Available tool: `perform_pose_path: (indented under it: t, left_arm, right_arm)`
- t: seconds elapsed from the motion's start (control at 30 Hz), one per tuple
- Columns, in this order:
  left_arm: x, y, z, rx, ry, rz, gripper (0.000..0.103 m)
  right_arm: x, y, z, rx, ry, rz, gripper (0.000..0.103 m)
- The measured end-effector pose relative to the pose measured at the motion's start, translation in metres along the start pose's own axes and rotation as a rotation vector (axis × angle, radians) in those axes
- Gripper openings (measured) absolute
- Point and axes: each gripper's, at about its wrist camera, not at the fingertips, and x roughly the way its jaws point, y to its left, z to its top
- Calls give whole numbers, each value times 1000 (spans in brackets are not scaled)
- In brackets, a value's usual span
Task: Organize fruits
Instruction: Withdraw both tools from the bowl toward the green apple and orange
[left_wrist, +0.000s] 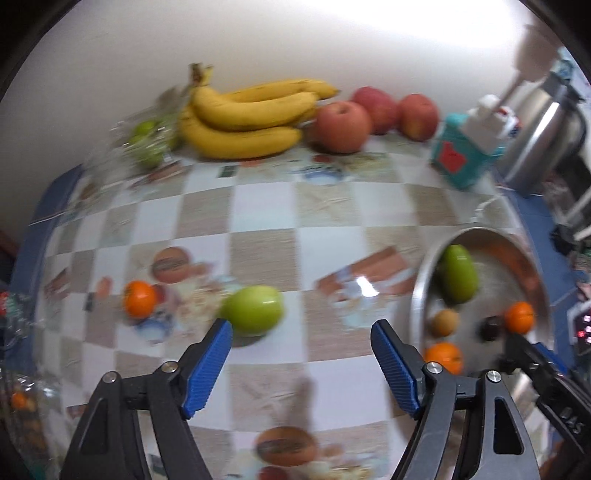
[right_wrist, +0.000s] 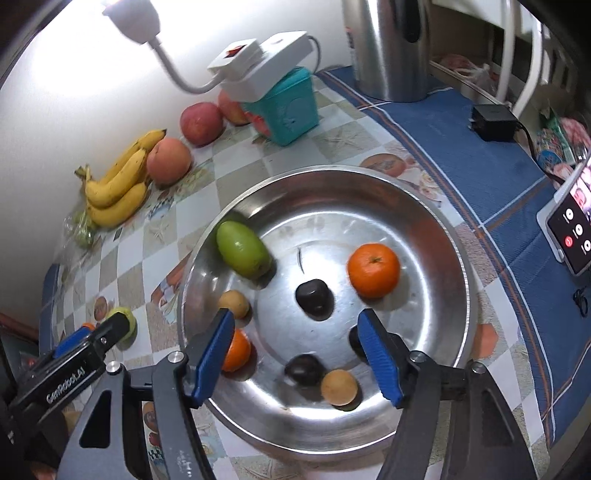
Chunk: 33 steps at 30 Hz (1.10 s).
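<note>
My left gripper (left_wrist: 301, 328) is open and empty above the checkered table, with a green fruit (left_wrist: 254, 309) just beyond its left finger and a small orange (left_wrist: 139, 299) further left. My right gripper (right_wrist: 297, 325) is open and empty, hovering over a steel bowl (right_wrist: 424, 206). The bowl holds a green fruit (right_wrist: 243, 249), two oranges (right_wrist: 373, 270) (right_wrist: 236, 350), dark plums (right_wrist: 312, 299) and small tan fruits (right_wrist: 339, 387). The bowl also shows in the left wrist view (left_wrist: 419, 291). Bananas (left_wrist: 240, 118) and apples (left_wrist: 343, 127) lie by the wall.
A teal box (right_wrist: 291, 110) with a white lamp base (right_wrist: 258, 62) stands behind the bowl. A steel kettle (right_wrist: 388, 48), a black adapter (right_wrist: 493, 122) and a phone (right_wrist: 570, 221) are on the blue cloth at right. A plastic bag with green fruit (left_wrist: 147, 136) lies left of the bananas.
</note>
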Motion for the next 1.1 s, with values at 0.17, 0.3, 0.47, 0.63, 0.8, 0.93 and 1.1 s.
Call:
perform_pose_path:
  t: [0.17, 0.3, 0.47, 0.63, 0.8, 0.93, 1.1]
  left_arm:
    - [2, 22, -1, -22, 19, 82, 87]
    - [-2, 38, -2, -32, 7, 135, 92]
    - [-5, 57, 0, -42, -5, 200, 96]
    - [-10, 75, -1, -52, -18, 255, 97]
    - [-13, 88, -3, -66, -22, 260, 100]
    - [-13, 95, -4, -80, -20, 258, 102]
    - [-15, 104, -4, -100, -37, 246, 103]
  right_arm:
    - [3, 17, -4, -56, 7, -9, 70]
    - [5, 31, -7, -101, 12, -17, 71]
    - [8, 46, -12, -151, 18, -25, 80]
    - [9, 58, -17, -190, 18, -31, 80]
    - [10, 67, -19, -227, 14, -51, 80]
    - [12, 73, -22, -252, 19, -59, 82]
    - [14, 81, -26, -280, 20, -71, 82]
